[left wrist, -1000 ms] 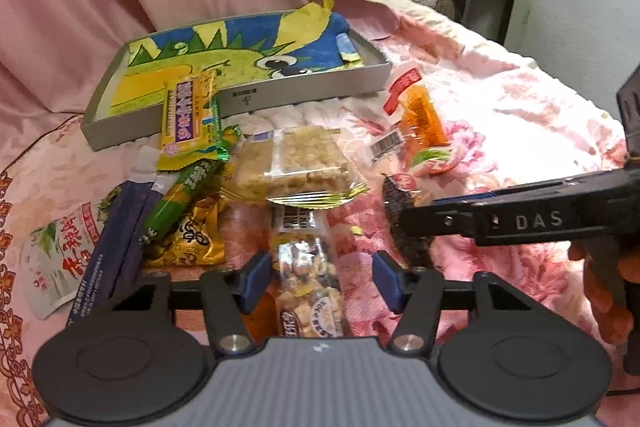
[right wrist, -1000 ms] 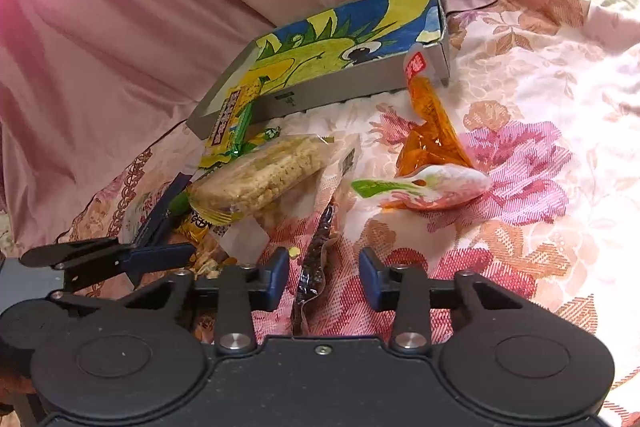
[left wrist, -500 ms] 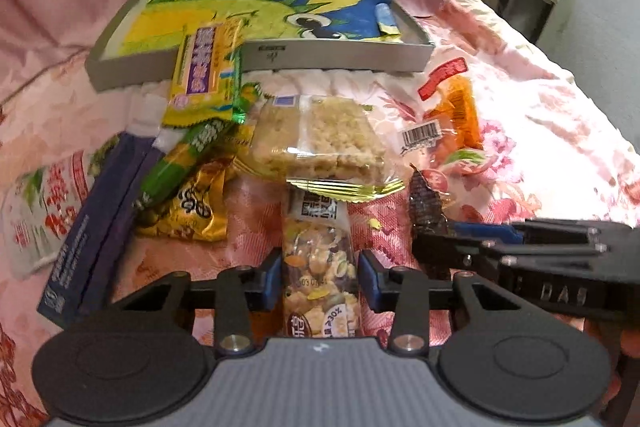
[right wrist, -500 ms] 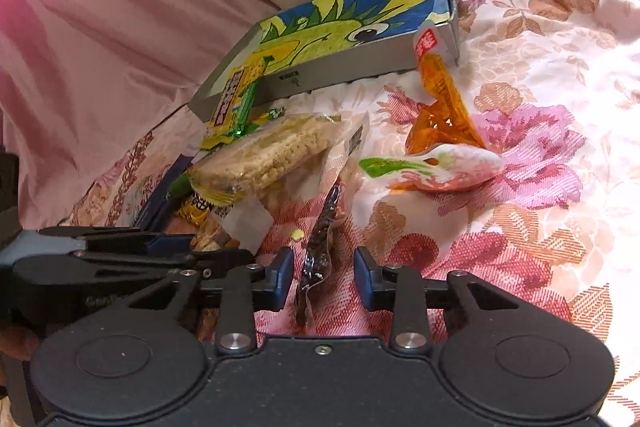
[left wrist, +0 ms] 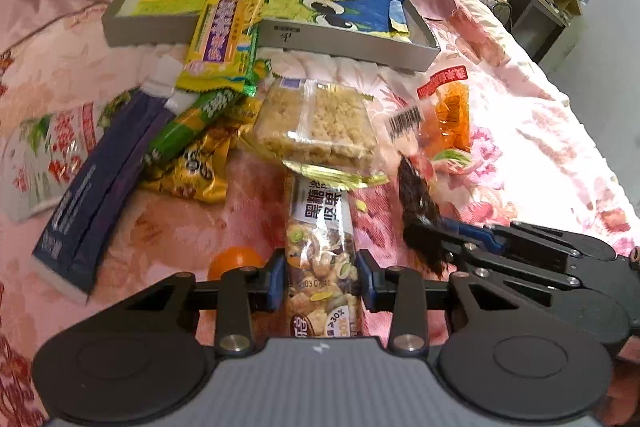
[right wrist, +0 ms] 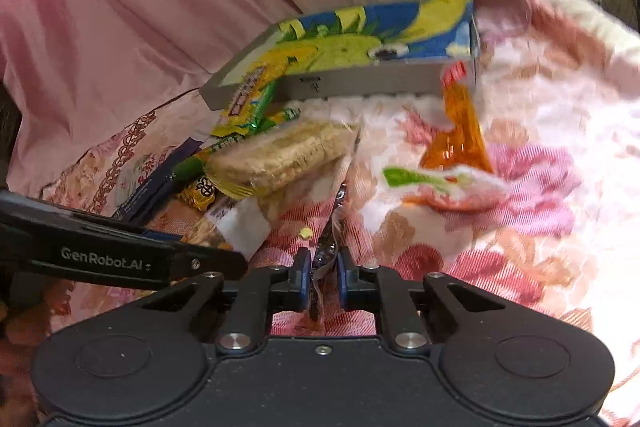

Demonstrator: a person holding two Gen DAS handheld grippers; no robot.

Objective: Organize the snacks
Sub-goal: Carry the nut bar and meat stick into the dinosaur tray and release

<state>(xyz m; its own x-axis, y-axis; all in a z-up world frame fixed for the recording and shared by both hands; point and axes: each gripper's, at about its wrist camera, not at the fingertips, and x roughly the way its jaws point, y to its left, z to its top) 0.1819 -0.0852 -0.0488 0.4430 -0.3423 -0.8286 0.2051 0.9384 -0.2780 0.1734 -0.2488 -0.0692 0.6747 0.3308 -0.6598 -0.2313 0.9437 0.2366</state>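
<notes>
Asking: Sorting snacks, how far has it got?

Answering: Barely begun, I judge. A grey tray point(left wrist: 344, 45) lined with a dinosaur picture sits at the far edge of a flowered bedspread point(left wrist: 540, 131), and nothing lies fully inside it; only a yellow wafer pack point(left wrist: 222, 43) leans over its near rim.

Asking: And the grippers?

Answering: The left gripper point(left wrist: 320, 281) is closing its jaws on a clear nut bar packet point(left wrist: 320, 239), pads at both sides. The right gripper point(right wrist: 323, 273) is pressed together on a thin dark snack packet point(right wrist: 326, 251).

Asking: What remains loose?

Answering: A rice cake pack point(left wrist: 316, 127), a green stick point(left wrist: 188, 123), a gold bag point(left wrist: 192, 167), a navy box point(left wrist: 96, 195) and an orange packet point(left wrist: 450, 115), heaped mid-bedspread before the tray.
</notes>
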